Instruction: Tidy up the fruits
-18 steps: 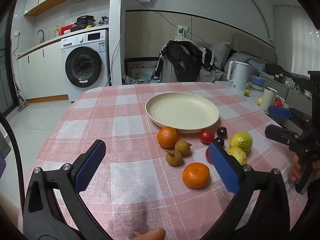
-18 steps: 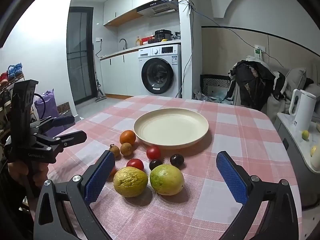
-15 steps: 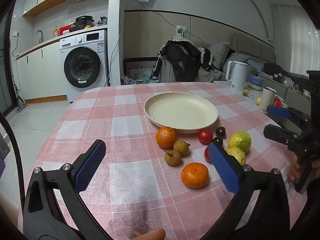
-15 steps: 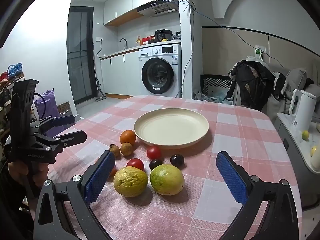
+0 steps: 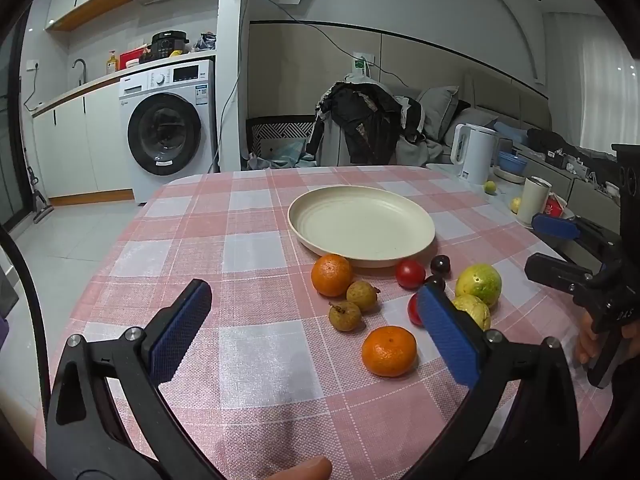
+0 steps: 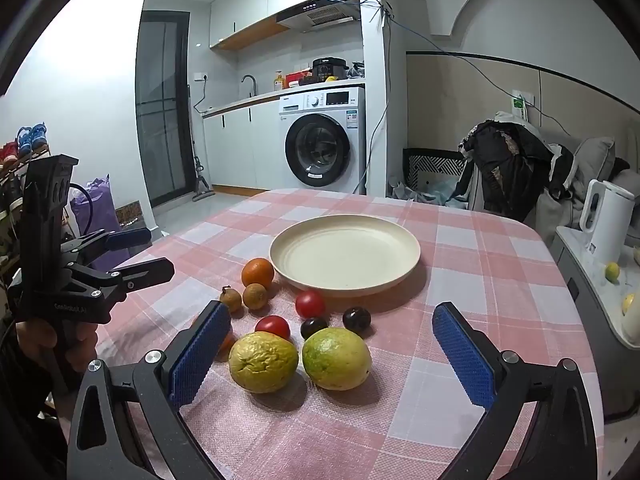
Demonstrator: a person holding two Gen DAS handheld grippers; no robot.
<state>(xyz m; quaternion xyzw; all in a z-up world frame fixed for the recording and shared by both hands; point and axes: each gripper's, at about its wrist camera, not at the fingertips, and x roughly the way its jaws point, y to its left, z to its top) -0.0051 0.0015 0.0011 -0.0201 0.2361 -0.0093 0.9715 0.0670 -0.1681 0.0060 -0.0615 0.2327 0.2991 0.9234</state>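
From the left wrist, the left gripper (image 5: 316, 320) hangs wide open over the cloth (image 5: 248, 248), holding nothing; the empty plate (image 5: 361, 228) sits far and centre, with fruit strewn just near it: an orange (image 5: 331, 274) almost touching the rim, two brown longans (image 5: 354, 306), a near orange (image 5: 389, 351), tomatoes (image 5: 410, 274), dark plums (image 5: 440, 265) and two guavas (image 5: 478, 280) at right. The right fingertip hides part of a tomato and guava, so a blind close there could knock round fruit rolling. From the right wrist, the right gripper (image 6: 330, 356) is also spread wide and empty, its tips flanking the yellow guava (image 6: 263, 361) and green guava (image 6: 336, 358), which sit just beside each other; pinching one may shove the other toward the near table edge. The left tool's body at far left bears pale lettering too blurred to read; the washer (image 6: 322, 142) carries unreadable labels.
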